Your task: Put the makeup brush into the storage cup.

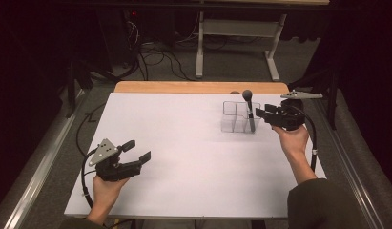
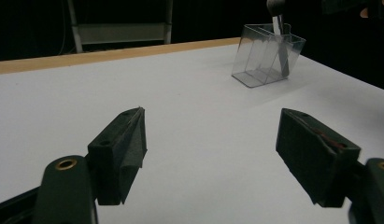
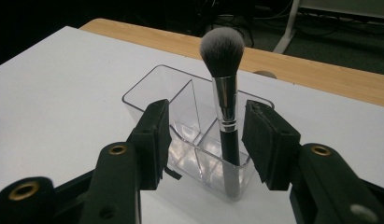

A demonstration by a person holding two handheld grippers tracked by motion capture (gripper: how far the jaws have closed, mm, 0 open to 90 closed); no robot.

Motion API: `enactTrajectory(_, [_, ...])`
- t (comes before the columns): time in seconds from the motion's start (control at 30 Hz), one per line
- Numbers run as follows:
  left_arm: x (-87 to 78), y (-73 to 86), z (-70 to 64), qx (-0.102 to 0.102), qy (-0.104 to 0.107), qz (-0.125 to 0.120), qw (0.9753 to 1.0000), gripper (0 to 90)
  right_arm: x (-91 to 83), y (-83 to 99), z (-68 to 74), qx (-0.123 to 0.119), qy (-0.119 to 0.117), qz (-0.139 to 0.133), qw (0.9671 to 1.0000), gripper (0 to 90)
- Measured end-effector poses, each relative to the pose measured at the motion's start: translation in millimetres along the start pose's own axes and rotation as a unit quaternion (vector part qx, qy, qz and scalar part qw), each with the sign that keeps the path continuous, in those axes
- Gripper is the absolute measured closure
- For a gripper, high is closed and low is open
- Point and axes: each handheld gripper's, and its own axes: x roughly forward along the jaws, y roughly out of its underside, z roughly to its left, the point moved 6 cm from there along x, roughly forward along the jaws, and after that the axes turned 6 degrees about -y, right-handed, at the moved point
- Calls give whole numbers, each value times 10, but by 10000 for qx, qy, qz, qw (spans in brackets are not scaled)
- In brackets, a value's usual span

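Your right tongs (image 1: 261, 114) gape partway, jaws straddling makeup brush (image 3: 225, 100) without touching it, gripping nothing. Brush stands upright, bristles up, in near-right compartment of clear organizer (image 1: 233, 116) at far right of white bench (image 1: 184, 157). Your right forearm reaches forward from bottom right, wrist bent left toward organizer. Your left tongs (image 1: 138, 151) spread wide, empty, low over near-left bench, pointing right, well apart from organizer.

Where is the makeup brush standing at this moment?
In the high view, the makeup brush stands bristles-up in the clear organizer, at the table's far right, just left of the right tool, whose jaws are open.
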Motion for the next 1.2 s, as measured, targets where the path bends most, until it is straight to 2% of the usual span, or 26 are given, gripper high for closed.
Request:
enactTrajectory(0.33, [0,2,2,-4,-2,5,10000,247,-83,11,38,28,-78,-88,9999,529])
enactTrajectory(0.83, [-2,0,-5,3,4,-3,10000,247,-191,41,102,-59,-164,-199,9997,528])
enactTrajectory(1.2, [-2,0,-8,6,6,-2,10000,247,-258,72,126,-9,-196,-222,9996,527])
